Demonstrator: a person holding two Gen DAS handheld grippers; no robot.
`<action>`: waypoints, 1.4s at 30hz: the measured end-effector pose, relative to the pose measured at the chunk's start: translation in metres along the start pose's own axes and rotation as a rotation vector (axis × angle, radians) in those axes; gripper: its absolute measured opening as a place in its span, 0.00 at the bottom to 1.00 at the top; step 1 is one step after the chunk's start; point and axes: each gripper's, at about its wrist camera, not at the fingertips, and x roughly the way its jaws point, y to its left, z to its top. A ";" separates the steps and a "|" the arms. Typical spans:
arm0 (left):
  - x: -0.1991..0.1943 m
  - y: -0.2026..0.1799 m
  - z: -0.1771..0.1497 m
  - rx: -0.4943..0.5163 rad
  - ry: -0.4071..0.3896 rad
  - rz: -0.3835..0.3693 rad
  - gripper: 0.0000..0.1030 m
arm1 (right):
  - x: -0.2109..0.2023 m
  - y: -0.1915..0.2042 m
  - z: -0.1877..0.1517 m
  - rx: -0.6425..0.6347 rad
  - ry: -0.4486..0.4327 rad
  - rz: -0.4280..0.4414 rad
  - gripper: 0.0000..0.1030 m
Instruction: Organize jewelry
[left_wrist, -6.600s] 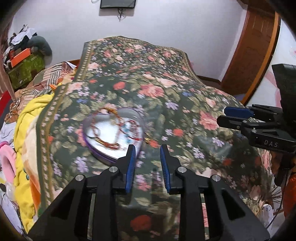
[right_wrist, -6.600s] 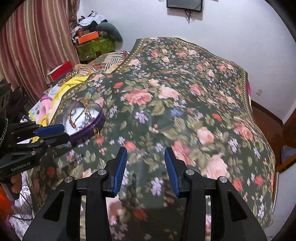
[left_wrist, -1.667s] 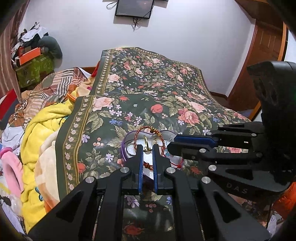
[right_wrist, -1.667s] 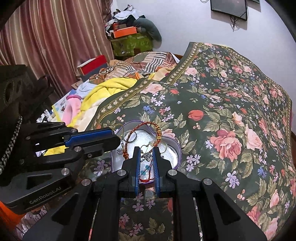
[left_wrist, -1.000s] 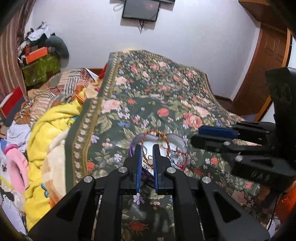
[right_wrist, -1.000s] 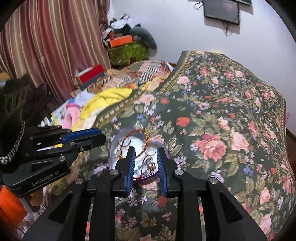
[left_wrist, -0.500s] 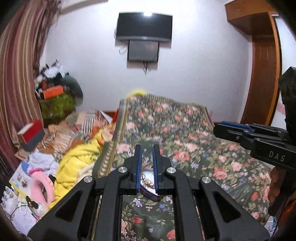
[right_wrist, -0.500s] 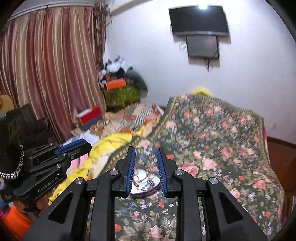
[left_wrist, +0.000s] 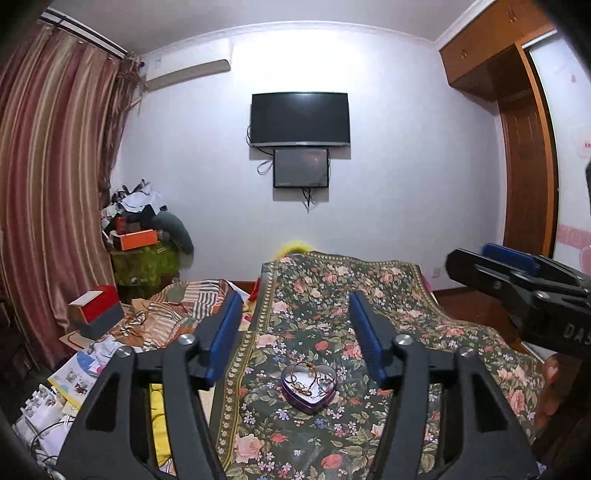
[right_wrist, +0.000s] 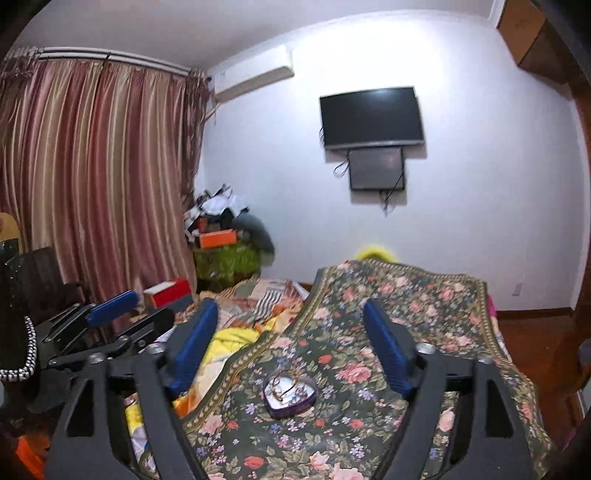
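While both claws hang well above the bed, these lines tell how things lie.

Left gripper (left_wrist: 295, 336): jaws spread wide, nothing between them; blue pads (left_wrist: 223, 336) face each other, high over the near part of the bed.

Right gripper (right_wrist: 291, 347): jaws spread wide too, holding nothing; its blue-padded tip also shows at the right edge of the left view.

Tin (left_wrist: 308, 386): heart-shaped, purple wall, pale shiny inside, lid off; it sits on the floral cover (left_wrist: 354, 295) at the near end of the bed, close to the cover's left border, well apart from both grippers.

Tin contents: a tangle of jewelry (left_wrist: 306, 378), with a reddish-brown cord bangle looped across the top, thin rings or hoops, and some small bluish beads toward the right lobe; single pieces are too small to sort out. In the right view the same bangle (right_wrist: 286, 387) arches over the tin (right_wrist: 290, 397).

Bed, left side: a yellow blanket (right_wrist: 231, 339) and striped cloth lie beside the cover's left border.

Far left corner: a green box (left_wrist: 146, 264) with an orange box (left_wrist: 137, 239) and clothes heaped on it; what the boxes hold is hidden.

Left floor: a red box (left_wrist: 96, 306), papers and booklets.

Far wall: a TV (left_wrist: 300, 119) with a smaller screen just under it.
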 end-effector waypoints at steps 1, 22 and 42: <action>-0.003 0.001 0.001 -0.007 -0.005 0.003 0.68 | -0.003 0.001 0.001 -0.004 -0.012 -0.012 0.85; -0.006 0.014 -0.005 -0.051 0.004 0.036 0.92 | -0.007 0.003 -0.010 0.008 0.011 -0.036 0.99; 0.001 0.017 -0.010 -0.056 0.007 0.053 0.98 | -0.004 0.002 -0.011 0.021 0.026 -0.036 0.99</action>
